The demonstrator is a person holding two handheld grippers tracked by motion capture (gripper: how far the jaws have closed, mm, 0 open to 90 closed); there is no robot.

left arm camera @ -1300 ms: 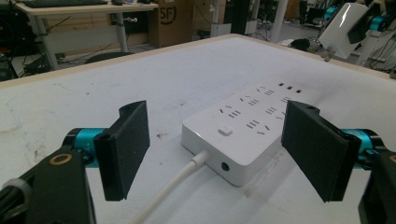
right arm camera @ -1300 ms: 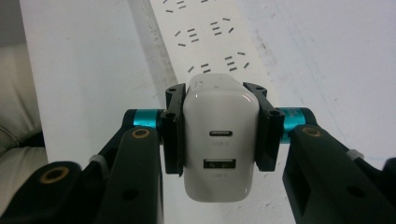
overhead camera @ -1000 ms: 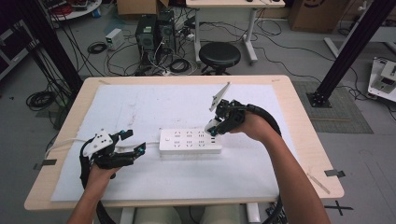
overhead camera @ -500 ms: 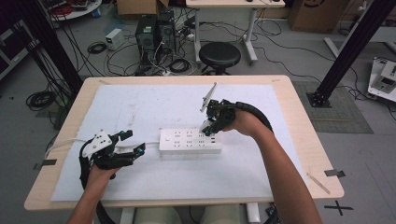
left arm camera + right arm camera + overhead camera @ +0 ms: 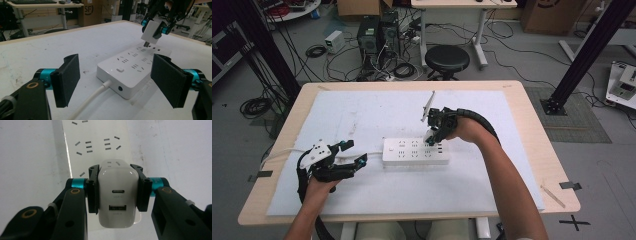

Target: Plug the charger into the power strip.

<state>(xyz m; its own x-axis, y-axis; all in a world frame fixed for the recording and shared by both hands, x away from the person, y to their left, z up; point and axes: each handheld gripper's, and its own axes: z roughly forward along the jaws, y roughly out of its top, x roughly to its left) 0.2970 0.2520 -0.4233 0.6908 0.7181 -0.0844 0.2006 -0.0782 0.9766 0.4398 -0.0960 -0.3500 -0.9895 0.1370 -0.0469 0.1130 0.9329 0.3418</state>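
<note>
One white charger (image 5: pixel 117 197) clamped in the right claw (image 5: pixel 117 195), prongs just above the power strip (image 5: pixel 414 151)

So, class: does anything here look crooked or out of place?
Nothing is damaged. The white charger in the right claw hangs tilted, its prongs just above the power strip, not yet in a socket.

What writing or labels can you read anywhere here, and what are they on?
"SF": on the cardboard box behind the table.
Small print under the white charger's two ports: too blurred to read.
Power strip: socket slots and a button, no legible text.
</note>
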